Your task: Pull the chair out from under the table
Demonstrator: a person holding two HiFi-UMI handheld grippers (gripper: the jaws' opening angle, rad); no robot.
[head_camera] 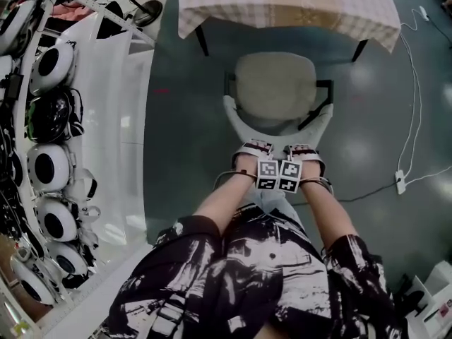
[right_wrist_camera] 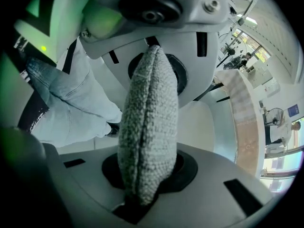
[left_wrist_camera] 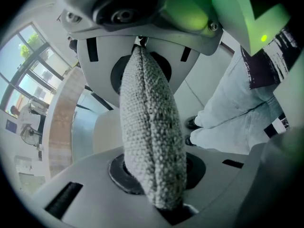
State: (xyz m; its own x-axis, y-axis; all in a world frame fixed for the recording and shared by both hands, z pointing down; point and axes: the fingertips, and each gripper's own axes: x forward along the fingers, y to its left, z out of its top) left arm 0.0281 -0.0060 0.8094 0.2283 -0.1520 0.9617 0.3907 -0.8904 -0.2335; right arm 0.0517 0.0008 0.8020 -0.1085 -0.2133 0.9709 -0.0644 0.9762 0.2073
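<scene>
The chair has a beige seat (head_camera: 275, 83) and a curved backrest (head_camera: 240, 122) with a grey knitted cover. It stands on the dark floor with most of its seat out from under the table (head_camera: 282, 6), which has a checked cloth. My left gripper (head_camera: 253, 155) and right gripper (head_camera: 305, 155) sit side by side on the top edge of the backrest, pointing steeply down. In the left gripper view the knitted edge (left_wrist_camera: 149, 141) is pinched between the jaws of the left gripper (left_wrist_camera: 147, 122). The right gripper (right_wrist_camera: 149, 127) clamps the same fabric edge (right_wrist_camera: 147, 151).
A white bench (head_camera: 120, 154) along the left carries several round white-and-black devices (head_camera: 48, 168). A cable runs over the floor at the right to a power strip (head_camera: 401, 181). The person's legs in light jeans (left_wrist_camera: 237, 118) stand close behind the chair.
</scene>
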